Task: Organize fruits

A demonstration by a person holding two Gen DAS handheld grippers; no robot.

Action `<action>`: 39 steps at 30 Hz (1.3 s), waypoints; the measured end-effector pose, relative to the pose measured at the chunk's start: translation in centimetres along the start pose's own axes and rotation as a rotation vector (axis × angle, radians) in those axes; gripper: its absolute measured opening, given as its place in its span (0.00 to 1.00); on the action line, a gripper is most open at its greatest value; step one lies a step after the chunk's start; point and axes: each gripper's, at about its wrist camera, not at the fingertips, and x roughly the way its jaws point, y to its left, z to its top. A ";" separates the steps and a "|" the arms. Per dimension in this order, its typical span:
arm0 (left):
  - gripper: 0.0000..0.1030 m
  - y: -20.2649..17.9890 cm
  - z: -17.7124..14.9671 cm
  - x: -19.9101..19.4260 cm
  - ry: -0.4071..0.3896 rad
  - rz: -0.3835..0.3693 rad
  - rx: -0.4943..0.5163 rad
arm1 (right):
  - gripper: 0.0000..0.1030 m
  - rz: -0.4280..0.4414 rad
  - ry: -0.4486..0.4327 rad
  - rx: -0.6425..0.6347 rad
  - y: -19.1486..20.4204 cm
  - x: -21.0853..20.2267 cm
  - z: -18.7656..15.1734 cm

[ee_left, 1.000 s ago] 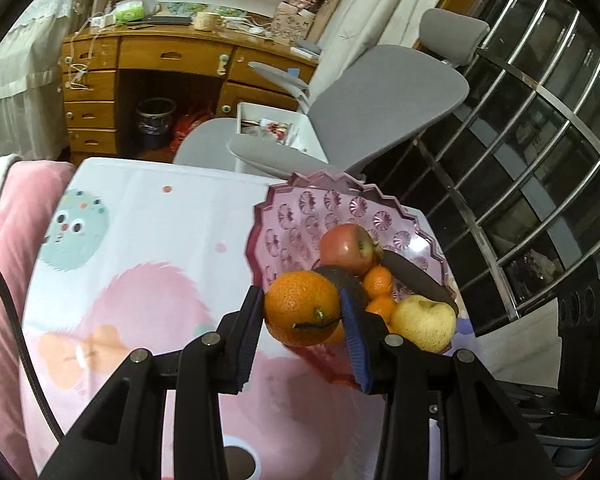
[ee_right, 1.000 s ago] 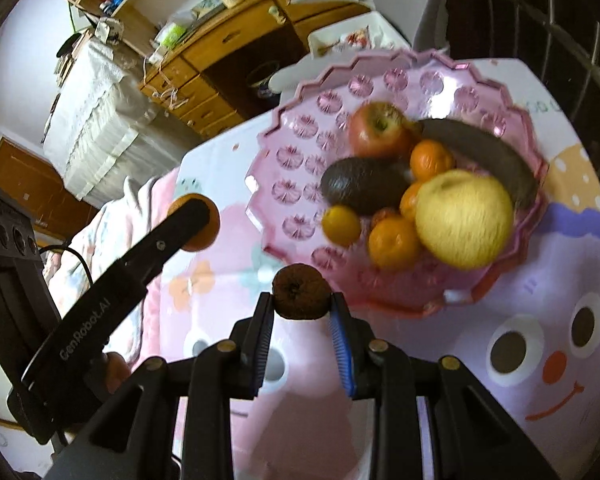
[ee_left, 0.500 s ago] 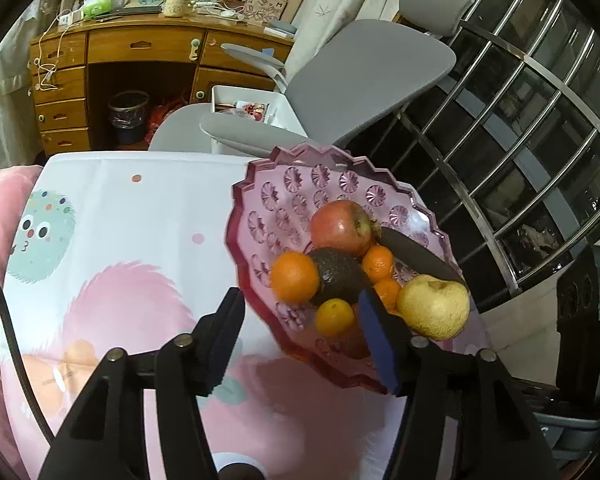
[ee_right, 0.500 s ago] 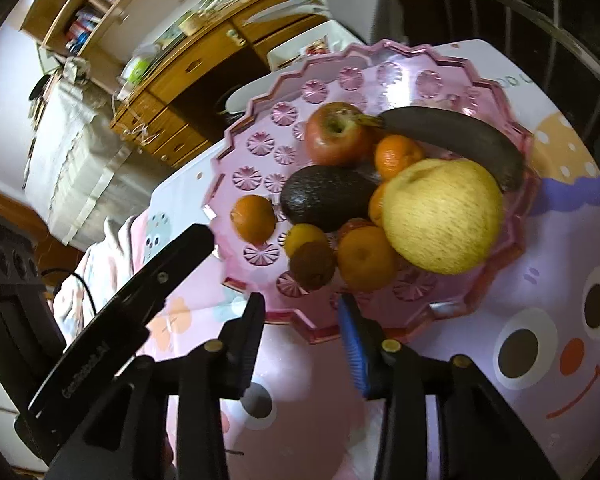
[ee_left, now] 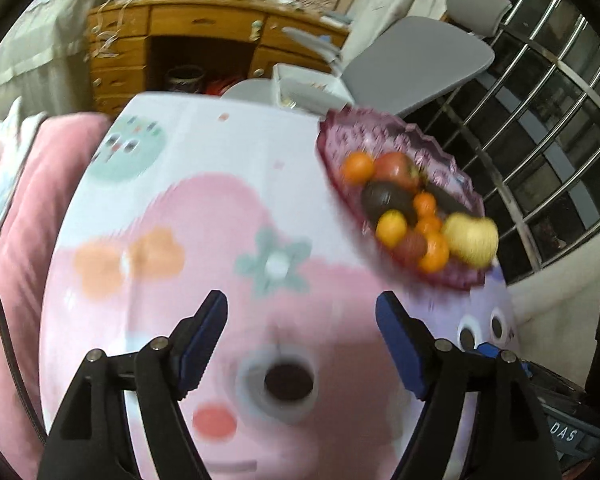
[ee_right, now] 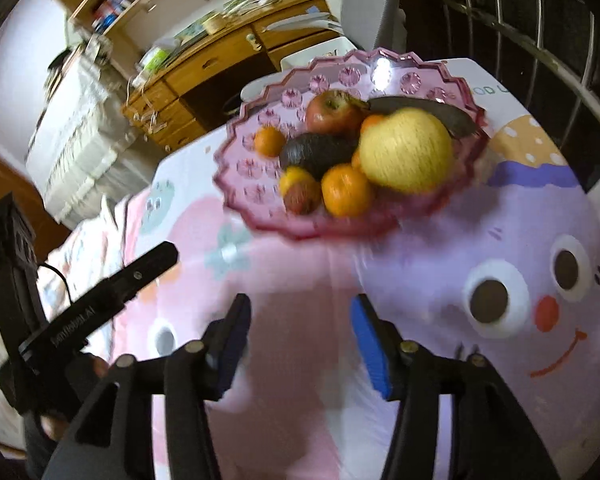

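A pink glass bowl [ee_right: 256,196] [ee_left: 332,160] on the cartoon tablecloth holds several fruits: a yellow apple [ee_right: 406,150] [ee_left: 470,242], a red apple [ee_right: 332,112], an avocado [ee_right: 316,152] [ee_left: 384,198], several oranges such as one at the bowl's left [ee_right: 269,141] [ee_left: 357,168], and a small brown fruit [ee_right: 300,199]. My left gripper [ee_left: 302,322] is open and empty, back from the bowl and to its left. My right gripper [ee_right: 300,322] is open and empty, just in front of the bowl. The left gripper's finger [ee_right: 112,288] also shows in the right wrist view.
A wooden desk [ee_left: 188,36] with drawers and a grey office chair [ee_left: 416,64] stand beyond the table. A pink cushion [ee_left: 24,208] lies along the table's left edge. A metal window grille [ee_left: 548,128] is on the right.
Both grippers have pulled back from the bowl and opened wider. The orange and the brown fruit that they held a second ago now lie in the bowl.
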 end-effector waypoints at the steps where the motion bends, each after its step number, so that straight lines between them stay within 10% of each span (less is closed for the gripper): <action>1: 0.78 0.0 -1.3 -0.6 0.009 0.010 -0.011 | 0.56 -0.008 0.008 -0.011 -0.1 -0.3 -0.9; 15: 0.83 -5.8 -12.7 -13.1 0.154 0.070 0.063 | 0.79 -0.022 0.123 -0.144 -1.1 -11.3 -12.2; 28: 0.87 -11.7 -10.8 -23.9 0.062 0.017 0.121 | 0.95 0.009 -0.137 -0.283 2.7 -24.5 -10.4; 39: 0.91 -13.5 -10.9 -26.6 -0.035 0.094 0.105 | 0.95 0.002 -0.115 -0.199 2.3 -25.8 -11.2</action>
